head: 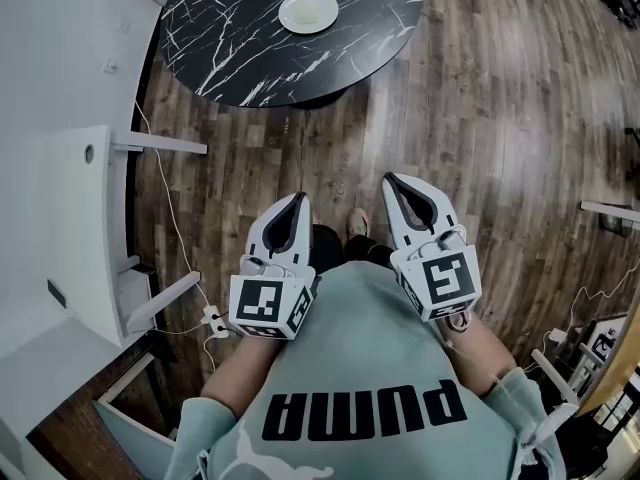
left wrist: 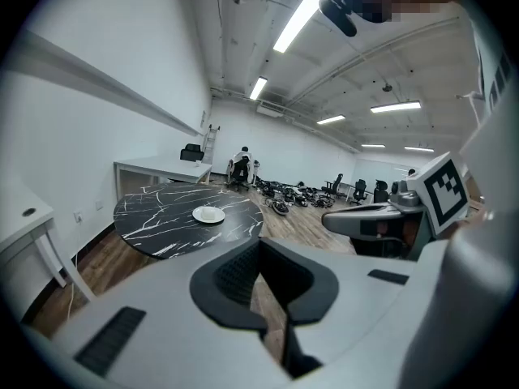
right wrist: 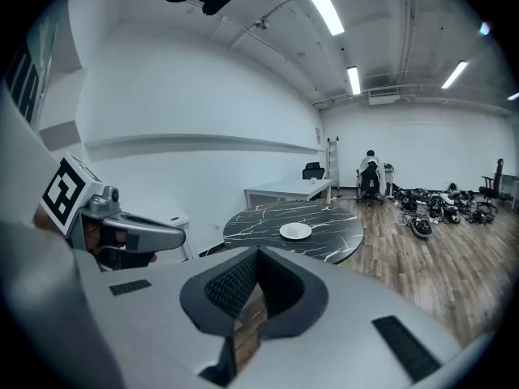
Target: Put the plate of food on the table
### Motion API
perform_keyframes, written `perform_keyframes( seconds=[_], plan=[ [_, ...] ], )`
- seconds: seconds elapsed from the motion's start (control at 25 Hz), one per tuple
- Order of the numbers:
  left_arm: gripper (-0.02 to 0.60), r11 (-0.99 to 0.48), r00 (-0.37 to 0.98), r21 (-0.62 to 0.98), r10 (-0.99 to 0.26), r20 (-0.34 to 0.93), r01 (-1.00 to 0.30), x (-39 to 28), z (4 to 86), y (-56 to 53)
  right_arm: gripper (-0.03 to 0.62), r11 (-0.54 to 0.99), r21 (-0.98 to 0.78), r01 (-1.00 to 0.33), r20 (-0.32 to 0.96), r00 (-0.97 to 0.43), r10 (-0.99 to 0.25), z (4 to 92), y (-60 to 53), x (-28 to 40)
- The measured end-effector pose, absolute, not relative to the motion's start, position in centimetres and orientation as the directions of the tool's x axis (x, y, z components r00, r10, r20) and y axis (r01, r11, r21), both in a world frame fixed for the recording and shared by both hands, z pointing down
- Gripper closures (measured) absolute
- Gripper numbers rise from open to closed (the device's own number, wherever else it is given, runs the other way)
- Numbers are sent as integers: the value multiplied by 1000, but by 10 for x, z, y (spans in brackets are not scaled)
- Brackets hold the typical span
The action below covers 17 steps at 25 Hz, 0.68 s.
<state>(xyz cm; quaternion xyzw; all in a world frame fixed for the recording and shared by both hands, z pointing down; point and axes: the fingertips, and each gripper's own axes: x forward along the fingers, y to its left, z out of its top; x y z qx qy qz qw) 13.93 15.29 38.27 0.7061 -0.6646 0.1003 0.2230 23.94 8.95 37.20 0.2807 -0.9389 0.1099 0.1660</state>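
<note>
While the wooden floor [head: 480,118] is spreading wide around it, the round black table [head: 250,48] with white veining is standing well ahead of the person, who is keeping back from it on the boards. The left gripper [head: 299,198] and the right gripper [head: 389,180] are being held side by side close to the chest, well apart from the table and pointing toward it. Both are showing their jaws pressed together at the tips, with nothing between them. The white plate [head: 308,12] is sitting on the table, near its middle, and neither gripper is touching it. Whether food is lying on it is too small to tell. Judging from this, the placing is looking finished: the plate is resting on the table and both grippers are carrying nothing, so no step seems to be remaining.
</note>
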Motion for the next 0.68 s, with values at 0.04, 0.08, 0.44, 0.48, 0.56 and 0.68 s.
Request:
perform_keyframes(
  seconds=[0.04,0.08,0.44,0.48,0.56,0.68],
  plan=[
    [575,-18,98,182,-894,438,-983,140,382,153,586,818,-112,-564,371,-788,-492,371,89,240],
    [575,-20,98,181,-895,435,-983,141,381,153,586,818,-111,-564,369,-788,-493,370,89,240],
    [575,-30,103,176,-901,421,-984,143,378,156,586,810,-111,-577,366,-781,-506,370,95,245],
    [575,-30,103,175,-901,421,-984,144,378,158,586,808,-111,-578,367,-780,-507,371,96,245],
    [575,-28,101,175,-902,421,-984,143,377,160,586,807,-112,-579,368,-779,-508,370,98,246],
    [575,-24,97,176,-902,421,-984,141,375,163,586,807,-112,-579,370,-778,-508,369,101,245]
  ],
)
